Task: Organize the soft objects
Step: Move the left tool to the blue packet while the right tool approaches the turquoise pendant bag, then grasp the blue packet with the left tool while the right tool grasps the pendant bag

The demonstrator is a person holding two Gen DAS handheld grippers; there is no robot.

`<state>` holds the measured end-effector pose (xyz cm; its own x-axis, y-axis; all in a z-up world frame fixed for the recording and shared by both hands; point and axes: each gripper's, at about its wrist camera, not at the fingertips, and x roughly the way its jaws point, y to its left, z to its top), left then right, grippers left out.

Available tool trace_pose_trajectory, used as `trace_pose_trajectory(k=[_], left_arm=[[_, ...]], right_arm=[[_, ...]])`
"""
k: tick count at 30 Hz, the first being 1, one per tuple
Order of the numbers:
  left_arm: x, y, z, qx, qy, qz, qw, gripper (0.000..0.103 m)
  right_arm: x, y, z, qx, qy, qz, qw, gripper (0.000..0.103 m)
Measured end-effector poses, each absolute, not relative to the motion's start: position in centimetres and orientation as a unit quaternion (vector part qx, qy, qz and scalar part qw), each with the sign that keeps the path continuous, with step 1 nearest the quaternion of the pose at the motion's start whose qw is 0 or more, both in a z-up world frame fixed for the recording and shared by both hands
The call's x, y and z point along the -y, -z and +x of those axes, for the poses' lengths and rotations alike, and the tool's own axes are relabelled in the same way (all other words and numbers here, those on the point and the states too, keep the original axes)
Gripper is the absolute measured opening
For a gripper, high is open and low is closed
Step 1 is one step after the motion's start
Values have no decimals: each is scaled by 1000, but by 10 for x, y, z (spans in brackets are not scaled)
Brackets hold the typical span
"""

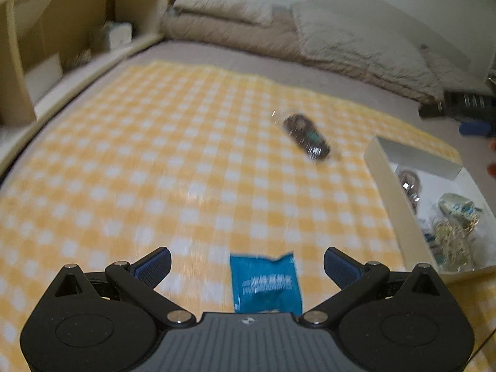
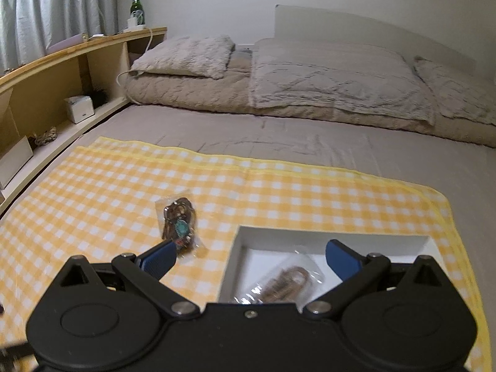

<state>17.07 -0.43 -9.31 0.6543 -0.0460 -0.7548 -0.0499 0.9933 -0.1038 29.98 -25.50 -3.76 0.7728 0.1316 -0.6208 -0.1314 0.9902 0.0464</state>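
Note:
My left gripper (image 1: pixel 247 265) is open over the yellow checked cloth (image 1: pixel 155 161). A blue soft packet (image 1: pixel 266 283) lies on the cloth between its fingers, close to the gripper body. A dark clear-wrapped packet (image 1: pixel 307 136) lies farther off to the right; it also shows in the right wrist view (image 2: pixel 179 226). A white box (image 1: pixel 384 186) at the right holds several clear packets (image 1: pixel 455 226). My right gripper (image 2: pixel 249 259) is open and empty above the box's (image 2: pixel 238 248) left wall, over a clear packet with brown contents (image 2: pixel 285 285).
The cloth (image 2: pixel 310 192) lies on a grey bed (image 2: pixel 279 133) with folded bedding and pillows (image 2: pixel 310 74) at the back. A wooden shelf unit (image 2: pixel 46 74) runs along the left with small boxes and a green bottle (image 2: pixel 135 3). The other gripper (image 1: pixel 465 105) shows at far right.

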Motion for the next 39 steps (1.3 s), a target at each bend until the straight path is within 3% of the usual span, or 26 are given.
trace_pose_trajectory(k=[9,16,21,25,27,31,39], left_arm=[[29,129,167,-432,-6,-66,899,102],[38,140,175,-425,-33,-47,903,91],[46,145,180,-419,-36,-24,907,90],[46,145,180,-413,-39,-14,910,78],[43,144,180,-412,-38,-18,910,75],[38,142,179,-412,-35,-22,910,63],[25,139,178,-414,-13,-37,910,57]], right_arm=[[210,52,338,-338,-97,-11,936,103],[194,74,366,-350,-113,-23,930,103],[187,92,387,-351,-121,-40,928,103],[178,107,400,-352,-139,-47,924,102],[171,116,405,-360,-154,-59,918,95],[153,133,409,-372,-181,-97,905,93],[140,156,421,-393,-186,-123,892,86]])
